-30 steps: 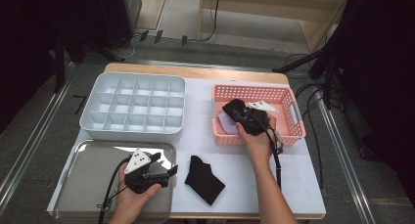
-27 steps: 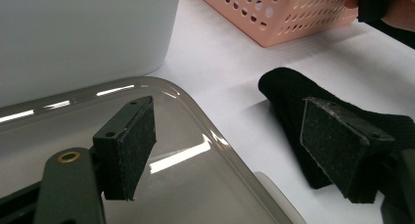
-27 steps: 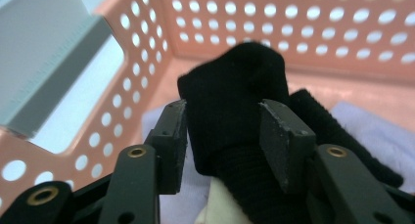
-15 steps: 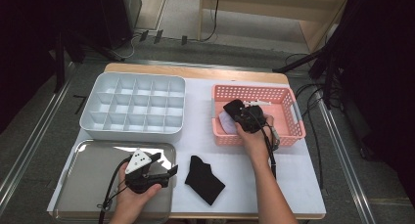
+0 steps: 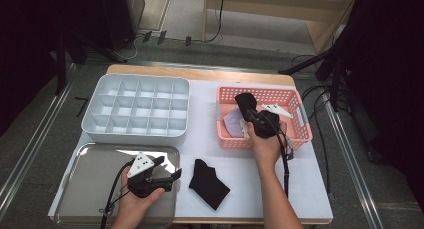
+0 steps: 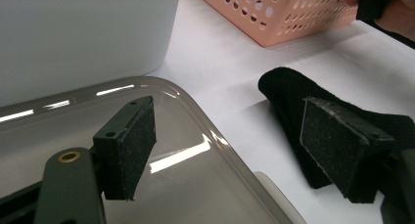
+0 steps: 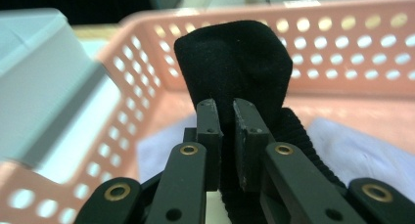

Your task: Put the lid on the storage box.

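I am at a white table (image 5: 210,139), holding a hand-held gripper in each hand. The landmark is the pink basket (image 5: 300,134), which stands on the far right part of the table.

My right hand-held gripper (image 7: 222,106) reaches into the basket. Its jaws have just been closing, and they now pinch a fold of a black sock (image 7: 230,57) between the pads. The sock stands up from the basket floor, on top of a pale cloth (image 7: 357,150) that lies there too.

A second black sock (image 5: 209,183) lies flat on the table, near the basket on my side and to its left. My left hand-held gripper (image 5: 162,169) rests farther left of the basket, over a shallow metal tray (image 5: 90,189), with its jaws wide apart and nothing between them. A white divided box (image 5: 135,111) sits left of the basket.

I judge the sock to be light, soft and limp. It should sag and drape when lifted, and cannot break. A pinch through a thick fold looks safer than one on a thin edge, which might slide out.
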A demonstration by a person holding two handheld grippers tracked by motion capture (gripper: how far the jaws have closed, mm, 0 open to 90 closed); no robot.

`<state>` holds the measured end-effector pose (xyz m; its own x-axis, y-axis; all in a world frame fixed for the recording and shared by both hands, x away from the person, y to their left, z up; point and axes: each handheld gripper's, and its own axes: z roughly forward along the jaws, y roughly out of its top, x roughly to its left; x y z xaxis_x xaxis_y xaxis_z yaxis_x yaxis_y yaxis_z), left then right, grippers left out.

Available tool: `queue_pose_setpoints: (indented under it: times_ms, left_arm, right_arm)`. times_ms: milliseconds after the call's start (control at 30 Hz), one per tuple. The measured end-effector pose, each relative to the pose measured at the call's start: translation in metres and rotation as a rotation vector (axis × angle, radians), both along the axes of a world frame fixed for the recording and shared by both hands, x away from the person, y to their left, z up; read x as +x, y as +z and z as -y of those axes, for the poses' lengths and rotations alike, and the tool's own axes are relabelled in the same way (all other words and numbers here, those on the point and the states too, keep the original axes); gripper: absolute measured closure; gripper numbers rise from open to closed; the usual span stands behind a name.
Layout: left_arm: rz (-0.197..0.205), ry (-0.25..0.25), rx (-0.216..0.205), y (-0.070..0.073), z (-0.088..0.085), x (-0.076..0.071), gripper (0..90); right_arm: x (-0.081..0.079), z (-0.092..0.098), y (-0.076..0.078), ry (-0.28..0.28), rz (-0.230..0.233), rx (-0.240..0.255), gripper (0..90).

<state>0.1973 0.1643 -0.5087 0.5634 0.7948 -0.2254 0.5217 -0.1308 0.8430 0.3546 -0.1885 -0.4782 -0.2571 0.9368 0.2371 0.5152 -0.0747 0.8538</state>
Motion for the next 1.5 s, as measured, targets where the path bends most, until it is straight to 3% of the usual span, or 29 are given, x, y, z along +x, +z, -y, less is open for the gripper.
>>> queue_pose_setpoints:
  times_ms: [100, 233, 767, 1000, 1233, 1367, 1500]
  left_arm:
    - [0.000, 0.001, -0.001, 0.000, 0.000, 0.000, 21.7]
    - [0.000, 0.002, -0.001, 0.000, 0.000, 0.000, 21.7]
    - [0.002, 0.004, 0.003, 0.000, 0.000, 0.000, 21.7]
    - [0.002, 0.005, 0.002, 0.000, 0.000, 0.000, 21.7]
    - [-0.004, 0.017, -0.009, 0.000, -0.001, 0.000, 21.6]
    - [-0.002, 0.016, -0.010, 0.000, -0.001, 0.000, 21.7]
    - [-0.004, 0.034, -0.019, 0.000, -0.002, 0.001, 22.1]
  right_arm:
    - [-0.002, 0.005, 0.002, 0.016, 0.034, 0.063, 83.1]
    - [-0.007, 0.009, 0.003, 0.030, 0.068, 0.105, 83.2]
    - [-0.033, 0.012, 0.003, 0.021, 0.189, 0.127, 83.5]
    - [-0.048, 0.012, 0.011, 0.031, 0.231, 0.134, 83.6]
    - [-0.091, 0.011, 0.012, -0.003, 0.285, 0.168, 83.9]
    - [-0.116, 0.015, 0.015, 0.004, 0.312, 0.171, 83.9]
    - [-0.144, 0.018, 0.023, 0.015, 0.336, 0.203, 84.0]
